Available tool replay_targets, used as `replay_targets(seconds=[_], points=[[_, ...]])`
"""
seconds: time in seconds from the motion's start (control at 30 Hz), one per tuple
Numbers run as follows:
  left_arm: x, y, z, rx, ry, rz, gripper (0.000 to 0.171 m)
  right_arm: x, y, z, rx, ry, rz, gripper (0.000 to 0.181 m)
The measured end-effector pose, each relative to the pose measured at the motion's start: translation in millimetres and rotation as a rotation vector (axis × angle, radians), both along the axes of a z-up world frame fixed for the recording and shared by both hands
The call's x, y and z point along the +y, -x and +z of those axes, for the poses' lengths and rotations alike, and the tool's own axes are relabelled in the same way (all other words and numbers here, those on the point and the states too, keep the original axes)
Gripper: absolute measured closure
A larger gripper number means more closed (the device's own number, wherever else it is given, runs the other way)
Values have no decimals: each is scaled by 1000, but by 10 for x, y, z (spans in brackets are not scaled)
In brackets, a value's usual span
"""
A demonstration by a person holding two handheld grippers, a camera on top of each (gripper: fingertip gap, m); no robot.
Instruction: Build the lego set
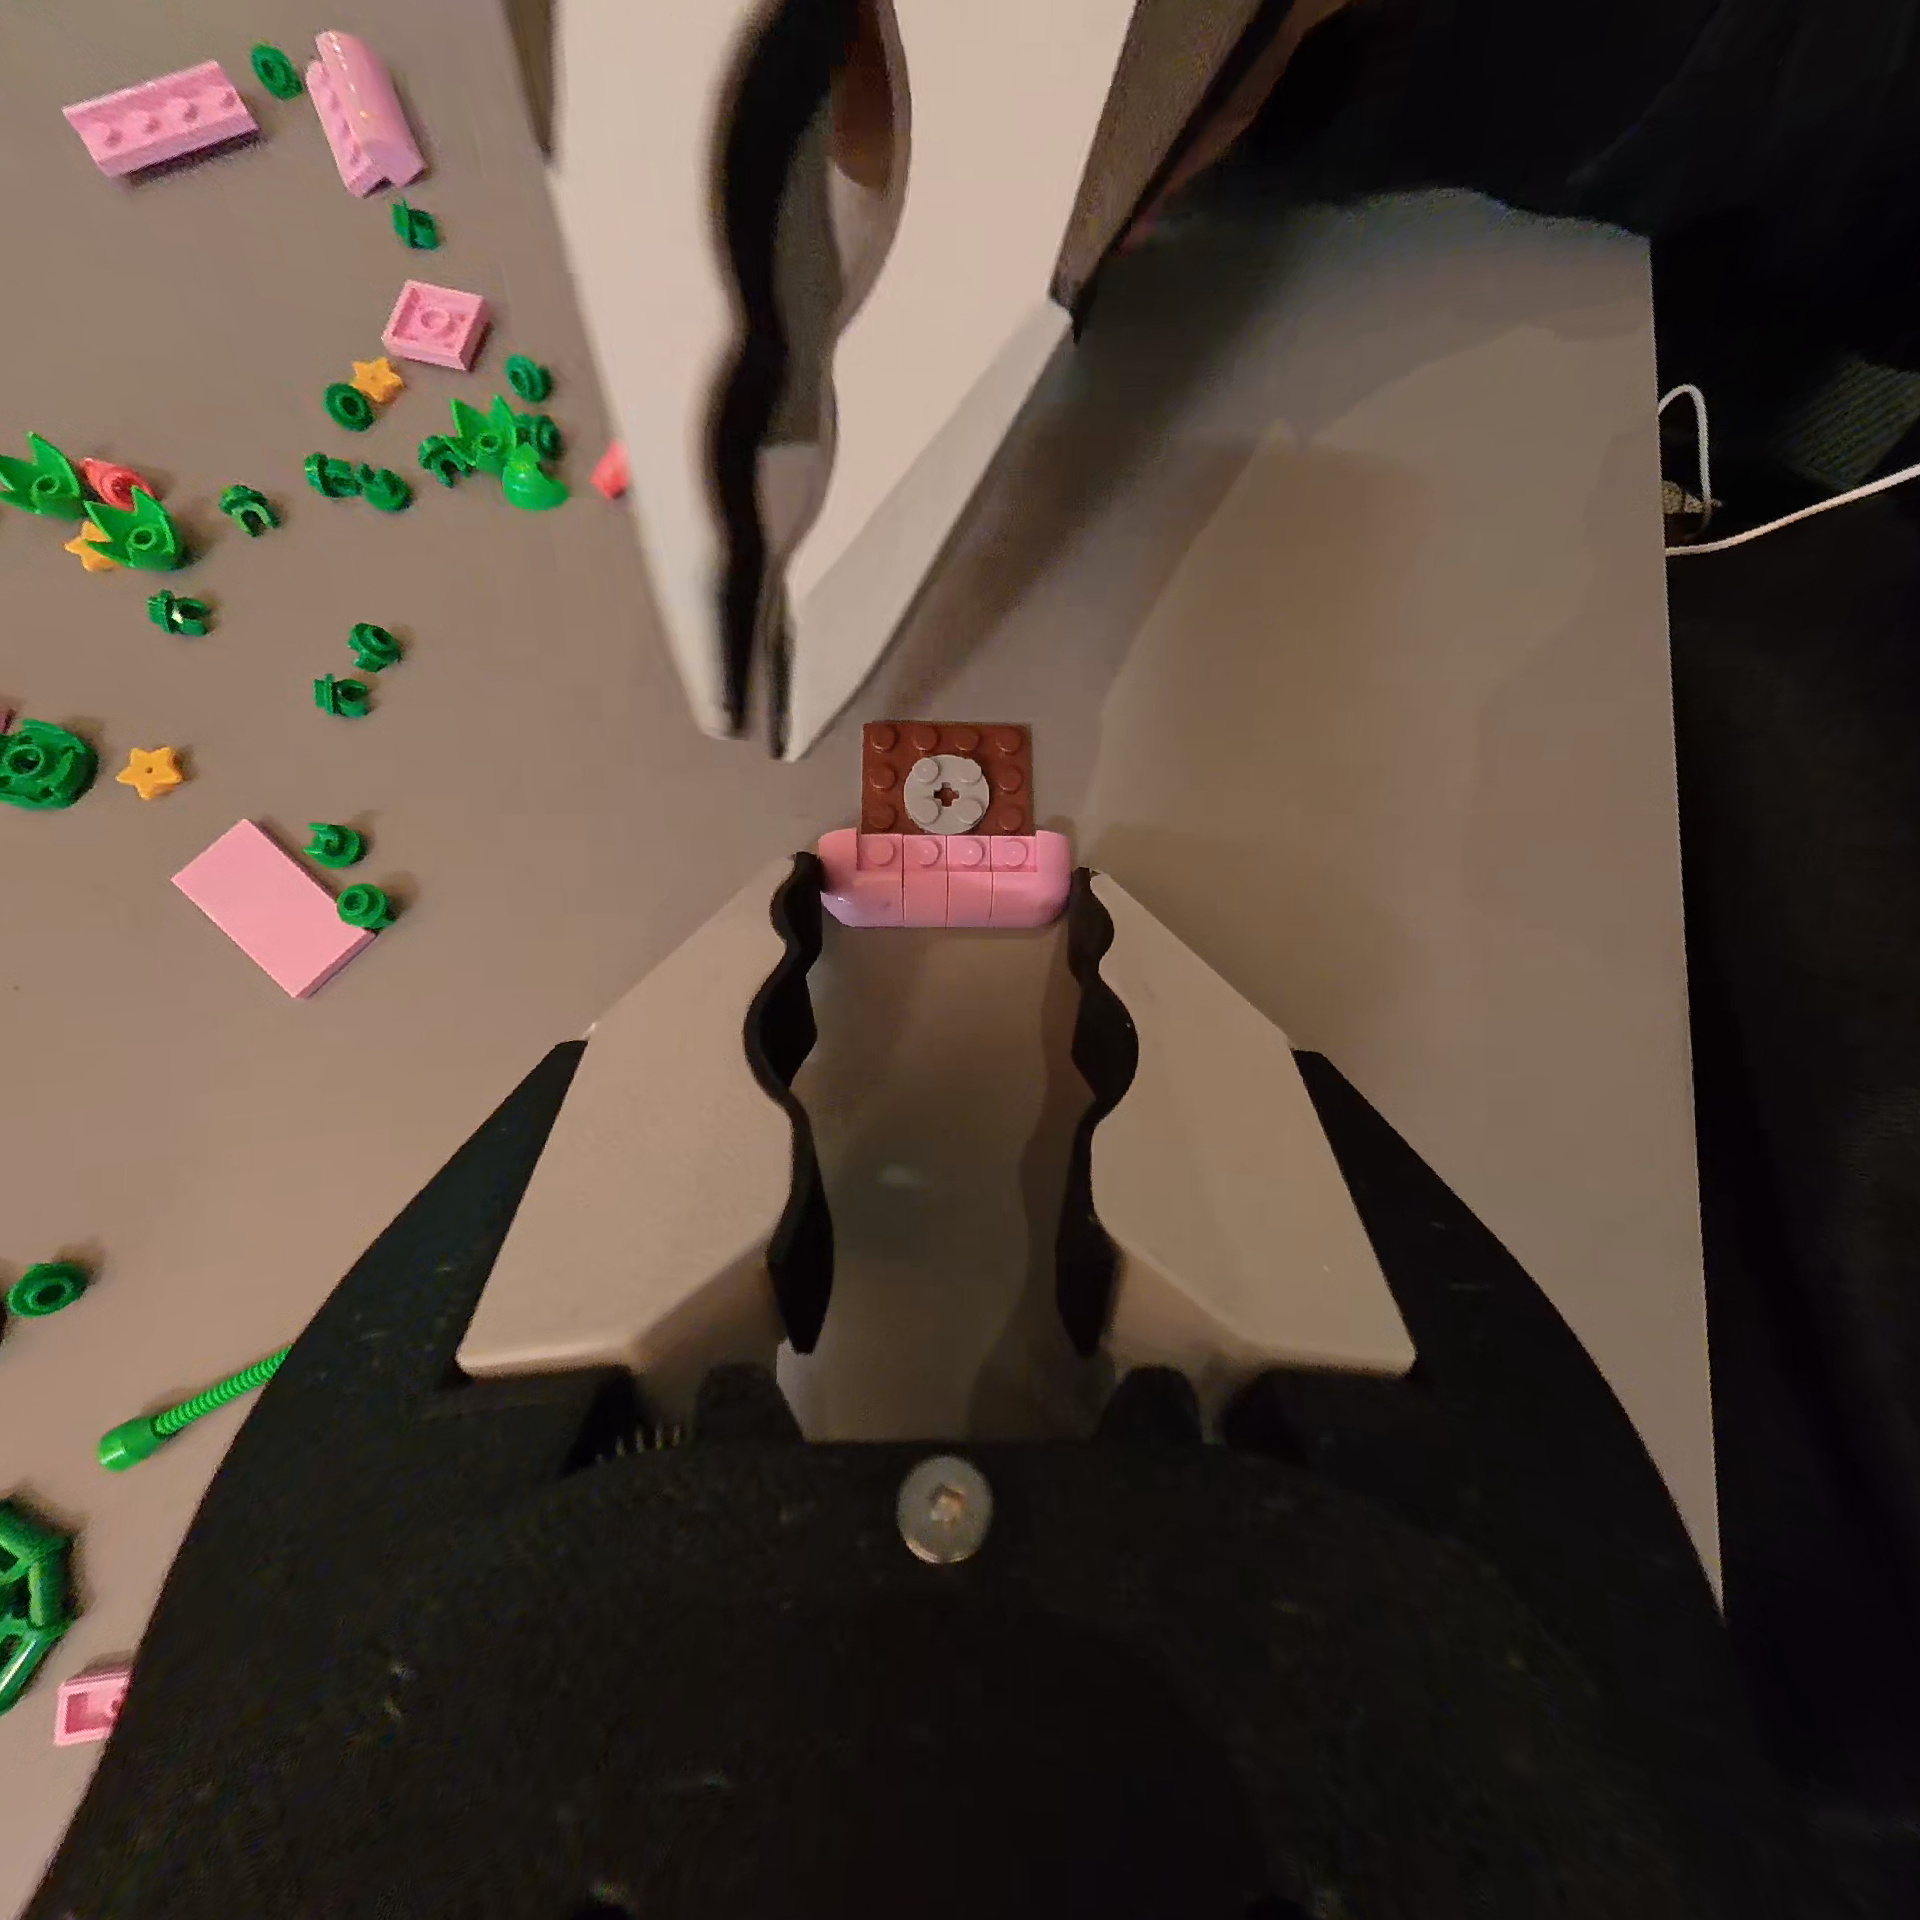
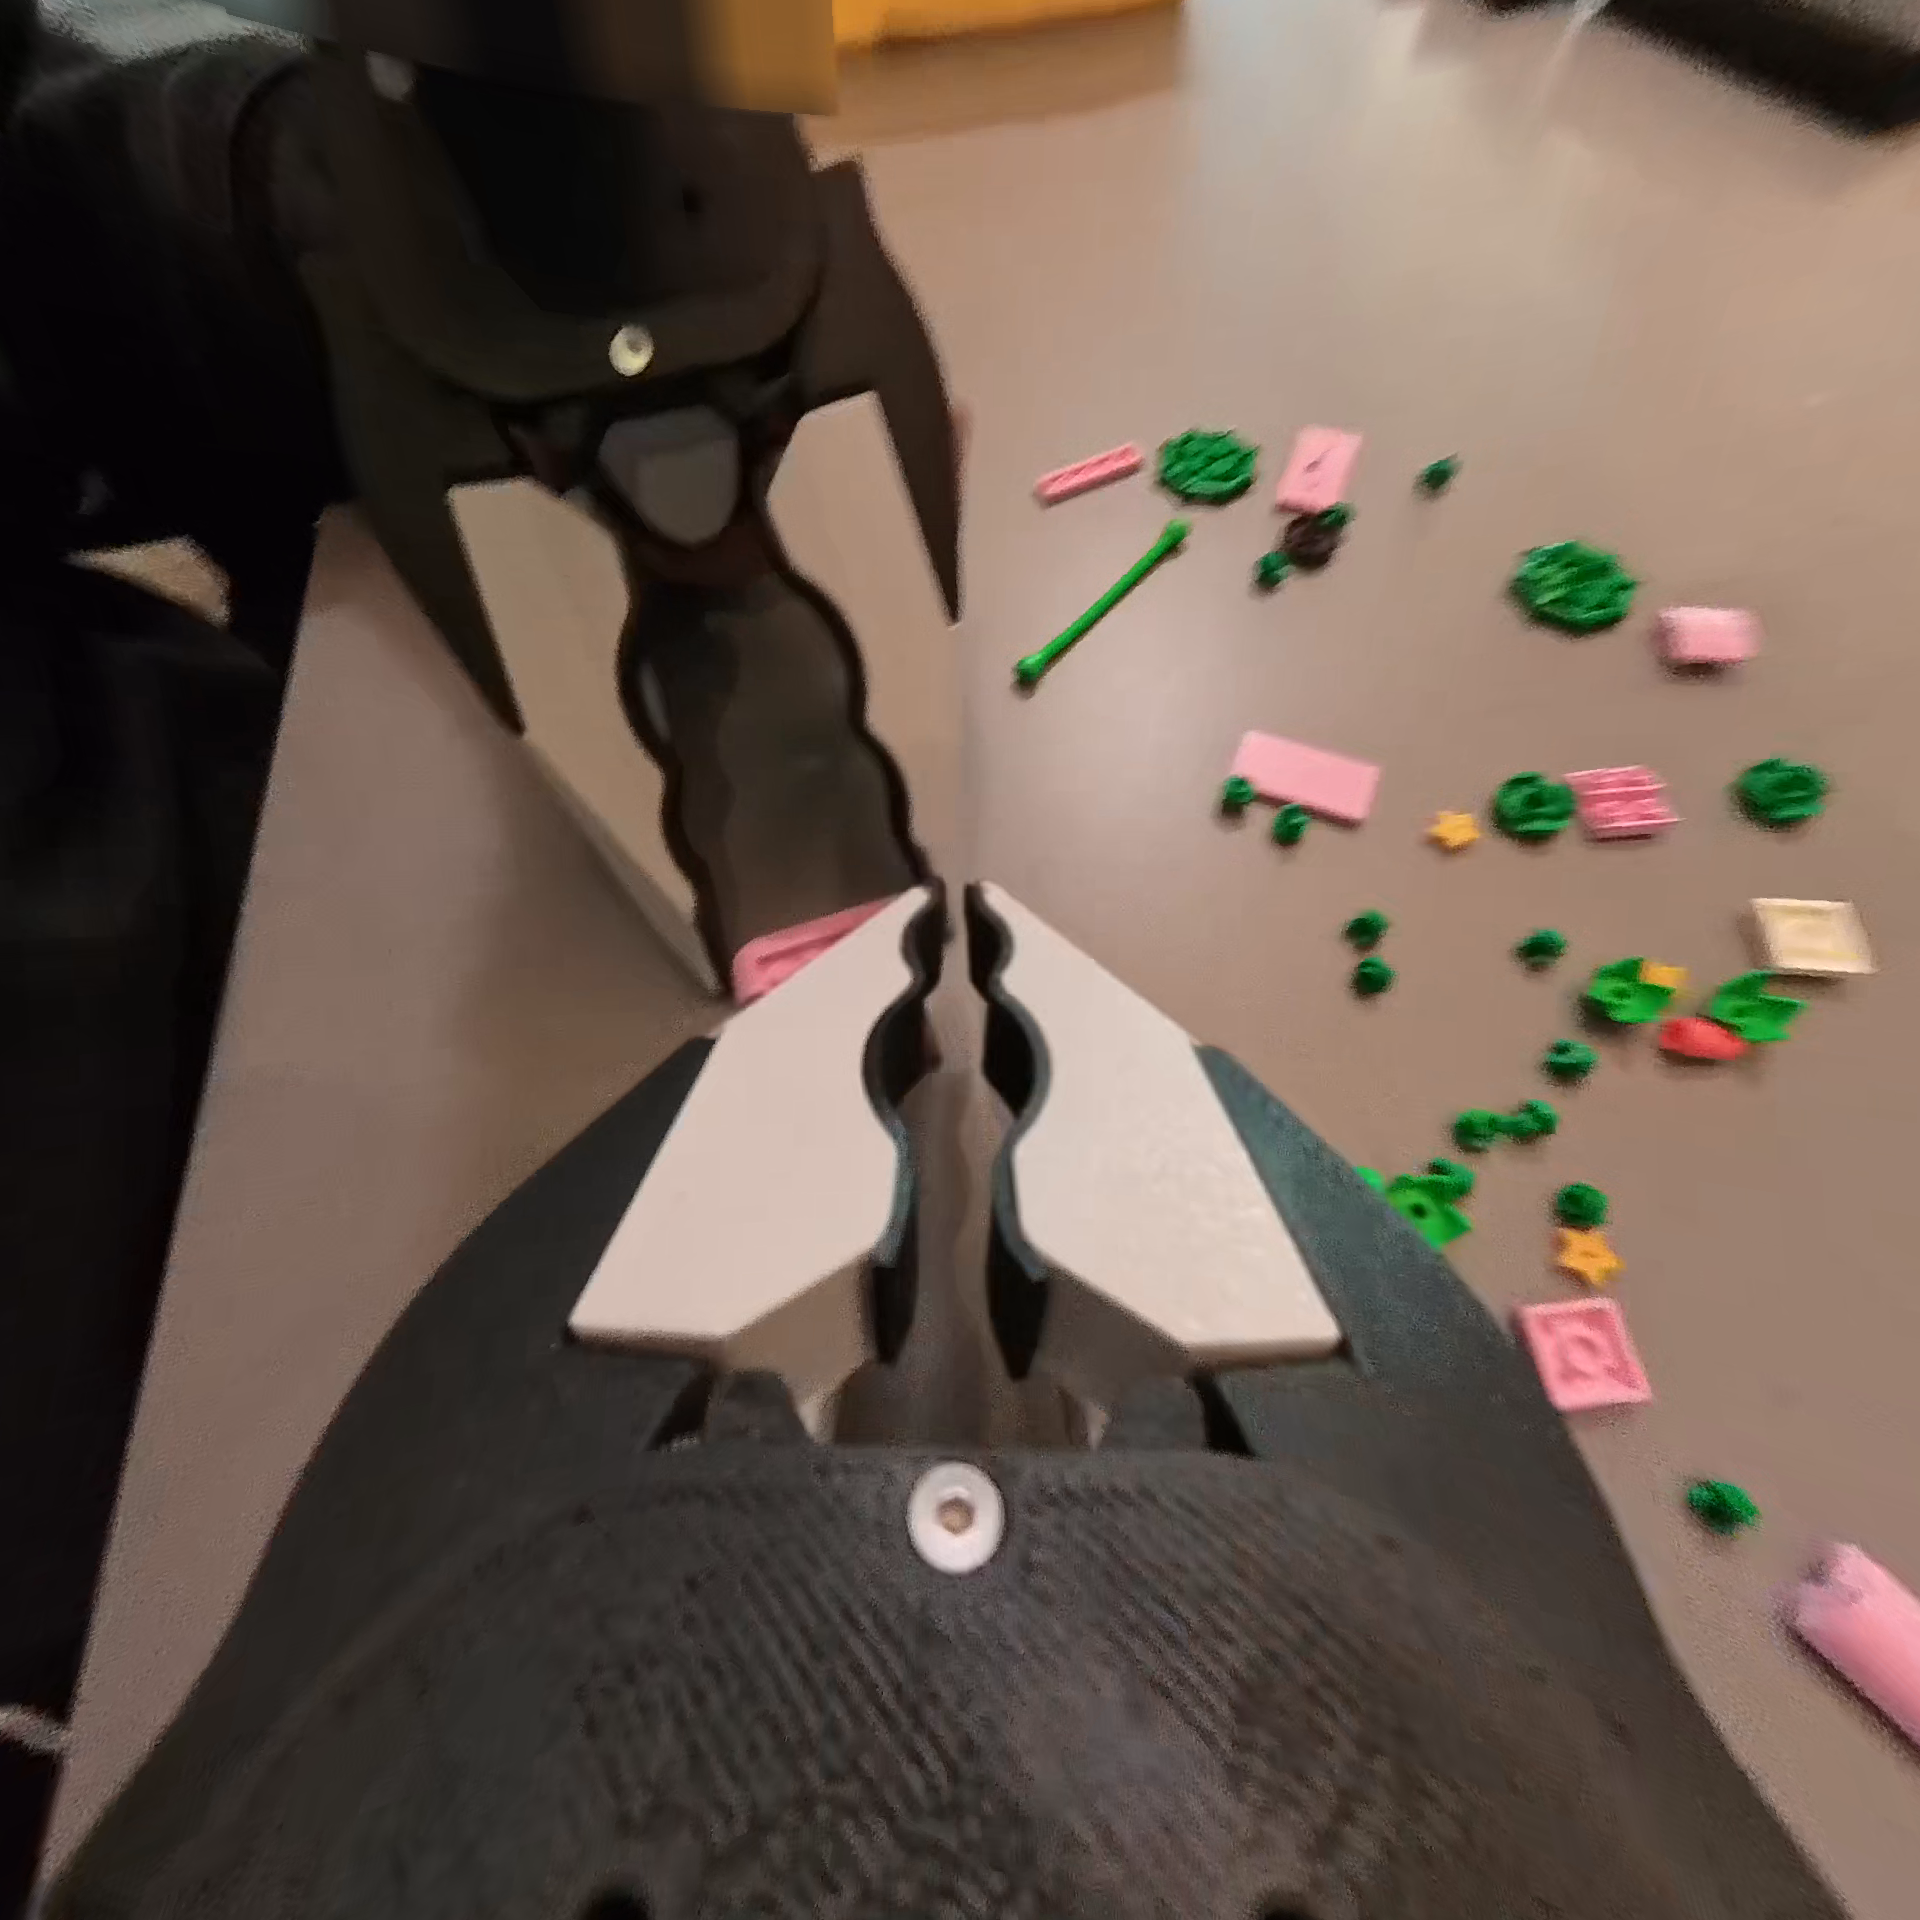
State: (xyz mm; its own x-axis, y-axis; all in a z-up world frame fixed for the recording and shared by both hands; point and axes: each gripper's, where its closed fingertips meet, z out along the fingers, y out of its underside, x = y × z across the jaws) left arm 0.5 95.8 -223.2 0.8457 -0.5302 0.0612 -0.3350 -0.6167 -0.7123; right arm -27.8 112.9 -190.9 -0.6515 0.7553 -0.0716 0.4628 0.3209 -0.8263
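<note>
At the far left of the left wrist view, loose pieces lie scattered on the table (image 1: 1351,623): pink bricks (image 1: 161,114), a flat pink tile (image 1: 270,904), small green bits (image 1: 353,483), yellow stars (image 1: 151,771) and a green stem (image 1: 192,1408). They sit well apart from the work, likely spread out so each can be picked singly.

Toward the middle, the right tongs (image 1: 753,727) come down from above, blurred, their fingers nearly touching; nothing can be seen between the tips, so they look clenched and empty. The tips hang just beside the upper left corner of the build (image 1: 940,831), probably poised to press or adjust it.

The build is a brown plate (image 1: 883,758) carrying a grey round piece (image 1: 945,795), with a row of pink curved bricks (image 1: 940,883) along its near edge. The left tongs (image 1: 940,883) grasp it by the ends of that pink row, one fingertip on each side, which steadies it near the table's right edge while the other tongs work.

In the right wrist view, the left tongs (image 2: 821,935) appear at left, holding a sliver of pink (image 2: 800,945), and the right tongs (image 2: 956,904) meet them tip to tip, nearly closed. The spare pieces lie to the right.
</note>
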Motion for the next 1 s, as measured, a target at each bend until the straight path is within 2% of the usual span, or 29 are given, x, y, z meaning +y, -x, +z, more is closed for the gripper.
replay_targets(seconds=[0.07, 0.17, 0.3, 0.4, 0.47, 1.0], points=[[-1, -1, 0, -2, 1, -1, 126, -62, -65, -93, -51, -22, 44, 181], [-1, -1, 0, -2, 1, -1, 126, -59, -36, -166, -45, -73, 30, 181], [-2, -2, 0, -6, 3, -3, 126, -102, -66, -201, -74, -43, 54, 181], [-3, -4, 0, -8, 4, -3, 126, -106, -101, -230, -100, -37, 71, 174], [-3, -3, 0, -8, 4, -4, 126, -86, -77, -222, -79, -60, 58, 181], [-4, 1, 0, -12, 6, -2, 126, -136, -108, -156, -57, -73, 80, 181]])
